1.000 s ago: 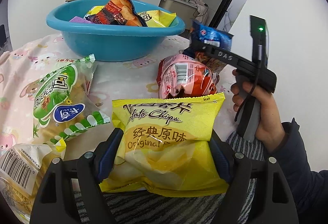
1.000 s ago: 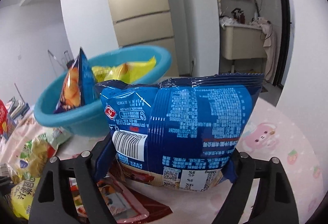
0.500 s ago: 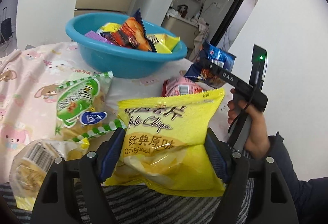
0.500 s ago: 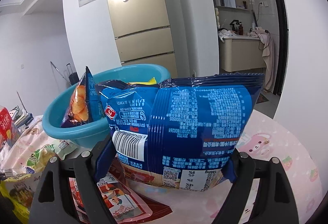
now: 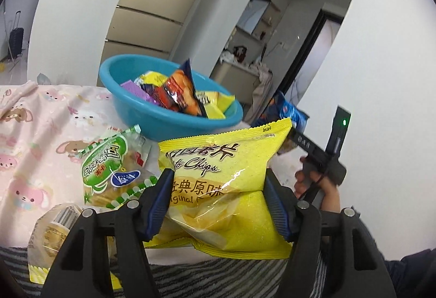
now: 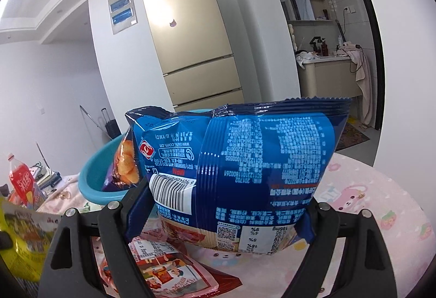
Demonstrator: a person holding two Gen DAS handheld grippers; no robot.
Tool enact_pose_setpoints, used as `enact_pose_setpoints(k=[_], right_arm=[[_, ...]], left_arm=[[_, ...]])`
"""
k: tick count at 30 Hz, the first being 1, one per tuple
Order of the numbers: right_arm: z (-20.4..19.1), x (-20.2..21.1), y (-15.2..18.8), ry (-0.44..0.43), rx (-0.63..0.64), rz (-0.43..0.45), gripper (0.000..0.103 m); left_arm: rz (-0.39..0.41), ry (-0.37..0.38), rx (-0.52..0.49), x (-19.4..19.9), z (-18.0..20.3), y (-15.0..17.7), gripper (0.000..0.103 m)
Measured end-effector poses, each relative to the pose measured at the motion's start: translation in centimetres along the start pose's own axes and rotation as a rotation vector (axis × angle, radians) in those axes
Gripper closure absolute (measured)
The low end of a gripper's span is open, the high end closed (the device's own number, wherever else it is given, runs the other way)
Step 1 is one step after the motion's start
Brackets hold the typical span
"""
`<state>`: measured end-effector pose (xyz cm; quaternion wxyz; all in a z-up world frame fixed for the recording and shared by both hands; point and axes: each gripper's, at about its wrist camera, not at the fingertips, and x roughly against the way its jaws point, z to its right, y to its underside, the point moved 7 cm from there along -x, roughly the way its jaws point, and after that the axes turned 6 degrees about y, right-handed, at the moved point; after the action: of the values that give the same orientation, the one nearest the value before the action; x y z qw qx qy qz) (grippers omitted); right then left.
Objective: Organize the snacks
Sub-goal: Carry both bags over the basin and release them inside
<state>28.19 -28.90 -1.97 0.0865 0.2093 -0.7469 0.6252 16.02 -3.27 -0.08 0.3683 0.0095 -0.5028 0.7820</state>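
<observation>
Black grippers, ribbed blue fingers

Your left gripper raised, jaws clamped on the yellow chip bag, your right gripper at its two o'clock, fingers pinching the blue snack bag, your right hand wrapped round the handle
</observation>
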Motion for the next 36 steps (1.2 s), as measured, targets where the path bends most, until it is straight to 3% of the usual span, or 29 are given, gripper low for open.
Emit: enact_pose_setpoints(k=[9,14,21,27,31,36], right_arm=[[-0.6,1.5,-0.8,-0.023,0.001,0.079,0.018],[-0.3,1.7,-0.6,-0.026,-0.026,0.050,0.018],[0.0,1.6,-1.0,-0.008,-0.012,0.050,0.018],[-0.7,0.6,-0.5,-0.028,-0.018,-0.009,0.018],[-0.9,0.7,-0.2,-0.040,-0.010,-0.010,0.018],[-0.8,0.3,0.1,-0.034,-0.012,-0.025,0.018]], left_arm=[[0.108,-0.002,-0.009,2.0,0.2,-1.3,0.037],[0.176,-0.106,-0.034,3.0,-0.3,-1.6,0.037],[0.338,-0.177,-0.089,5.6,0.0,-3.7,0.037],[0.351,-0.180,-0.182,5.2,4.5,-8.7,0.037],[0.400,-0.192,-0.275,4.9,8.7,-12.9,0.037],[0.423,-0.177,-0.312,3.3,11.1,-16.7,0.037]])
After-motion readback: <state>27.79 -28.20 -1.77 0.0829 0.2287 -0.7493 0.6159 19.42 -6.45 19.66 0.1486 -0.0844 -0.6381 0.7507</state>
